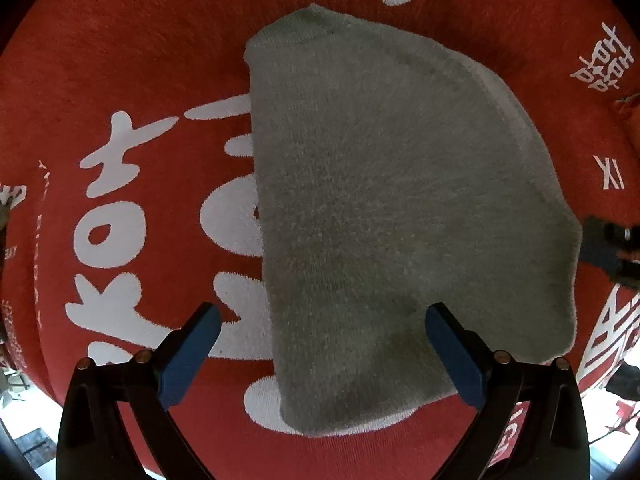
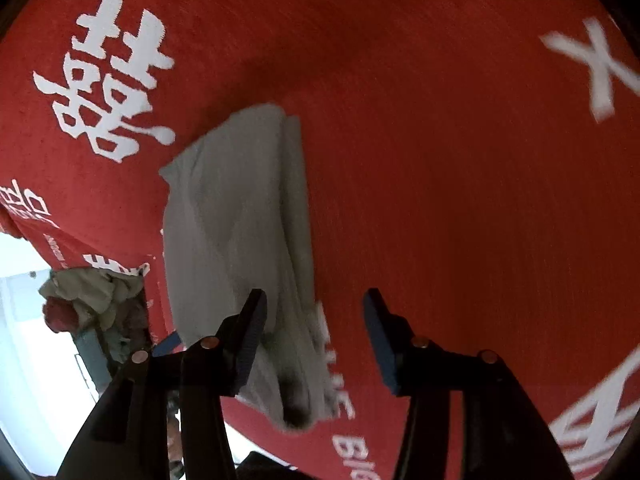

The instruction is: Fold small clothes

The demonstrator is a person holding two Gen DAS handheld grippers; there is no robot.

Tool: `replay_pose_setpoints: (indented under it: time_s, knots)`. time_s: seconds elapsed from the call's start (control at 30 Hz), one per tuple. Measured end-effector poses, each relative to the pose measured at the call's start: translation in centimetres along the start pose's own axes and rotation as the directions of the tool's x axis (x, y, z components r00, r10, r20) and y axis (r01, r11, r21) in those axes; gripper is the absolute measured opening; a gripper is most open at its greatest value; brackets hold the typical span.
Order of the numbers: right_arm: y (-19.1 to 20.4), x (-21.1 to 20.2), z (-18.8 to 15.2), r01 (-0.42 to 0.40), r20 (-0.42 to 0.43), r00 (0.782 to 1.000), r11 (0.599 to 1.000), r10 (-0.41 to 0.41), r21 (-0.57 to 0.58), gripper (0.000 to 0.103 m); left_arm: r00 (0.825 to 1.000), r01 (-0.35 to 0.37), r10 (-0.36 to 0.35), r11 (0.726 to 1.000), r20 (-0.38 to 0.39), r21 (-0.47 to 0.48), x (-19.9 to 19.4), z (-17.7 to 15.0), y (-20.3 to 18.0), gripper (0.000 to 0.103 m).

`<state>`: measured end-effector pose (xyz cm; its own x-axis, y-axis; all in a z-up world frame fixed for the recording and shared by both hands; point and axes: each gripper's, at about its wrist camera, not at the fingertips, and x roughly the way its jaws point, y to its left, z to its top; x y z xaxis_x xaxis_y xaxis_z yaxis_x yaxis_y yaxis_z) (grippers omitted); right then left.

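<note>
We are holding our left gripper wide open, gripping nothing, pointing straight down over the folded grey garment. Our right gripper is standing partly open, empty, just beside the garment's edge. Everything is lying on a red cloth with white characters.

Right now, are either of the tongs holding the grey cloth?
No. The left tongs and right tongs stand open over the grey cloth, gripping nothing.
</note>
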<state>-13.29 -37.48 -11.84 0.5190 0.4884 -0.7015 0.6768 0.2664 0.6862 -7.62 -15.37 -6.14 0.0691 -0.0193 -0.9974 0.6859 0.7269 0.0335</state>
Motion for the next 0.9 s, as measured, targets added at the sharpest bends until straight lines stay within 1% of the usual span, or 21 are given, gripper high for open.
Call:
replay_pose_setpoints:
  time_s: [0.13, 0.2, 0.3, 0.37, 0.4, 0.47, 0.5, 0.57, 0.63, 0.8, 0.83, 0.9]
  knots:
    - [-0.6, -0.8, -1.7, -0.002, 0.014, 1.0, 1.0, 0.002, 0.012, 0.063, 1.0, 0.011, -0.011, 1.0, 0.004, -0.017, -0.7, -0.5, 1.0, 0.102]
    - [-0.7, -1.1, -2.3, -0.011, 0.027, 1.0, 1.0, 0.011, 0.019, 0.064, 0.999, 0.032, -0.032, 0.999, 0.003, -0.025, -1.1, -0.9, 1.4, 0.102]
    - [-1.0, -1.5, -2.8, -0.019, 0.043, 0.999, 0.999, 0.018, 0.028, 0.07, 0.996, 0.084, -0.085, 0.996, -0.02, -0.039, -1.0, -1.1, 1.7, 0.102]
    - [-1.0, -1.8, -3.0, -0.01, 0.056, 0.998, 1.0, 0.009, 0.022, 0.07, 0.994, 0.099, -0.101, 0.994, -0.031, -0.045, -1.0, -0.8, 1.8, 0.102]
    - [-0.9, -2.0, -3.1, -0.013, 0.069, 0.998, 1.0, 0.012, 0.012, 0.072, 0.995, 0.097, -0.099, 0.994, -0.033, -0.042, -1.0, -0.7, 1.8, 0.102]
    - [-0.5, -2.8, -3.3, -0.016, 0.107, 0.994, 0.999, 0.02, -0.035, 0.083, 0.995, 0.089, -0.089, 0.996, -0.032, -0.026, -1.1, -0.6, 1.6, 0.102]
    - [-0.1, -3.1, -3.4, -0.006, 0.125, 0.992, 0.998, 0.014, -0.063, 0.085, 0.996, 0.086, -0.087, 0.996, -0.031, -0.017, -1.2, -0.5, 1.3, 0.102]
    - [0.6, -3.4, -3.5, 0.018, 0.117, 0.993, 0.994, -0.005, -0.11, 0.085, 0.995, 0.089, -0.089, 0.996, -0.034, -0.008, -1.5, -0.2, 1.1, 0.102]
    - [0.9, -3.4, -3.5, 0.04, 0.099, 0.995, 0.991, -0.027, -0.13, 0.085, 0.995, 0.09, -0.09, 0.996, -0.041, 0.001, -1.4, 0.0, 0.8, 0.102]
    - [0.9, -2.9, -3.7, 0.053, 0.065, 0.997, 0.993, -0.047, -0.109, 0.085, 0.996, 0.066, -0.066, 0.998, -0.058, -0.001, -0.8, 0.9, 0.6, 0.102]
    - [0.7, -2.9, -3.8, 0.052, 0.063, 0.997, 0.993, -0.046, -0.101, 0.085, 0.997, 0.058, -0.058, 0.998, -0.058, 0.002, -0.5, 1.6, 0.3, 0.102]
    - [0.2, -3.0, -3.9, 0.049, 0.057, 0.997, 0.995, -0.044, -0.085, 0.085, 0.997, 0.02, -0.019, 1.0, -0.068, 0.021, 0.2, 2.1, -0.2, 0.102]
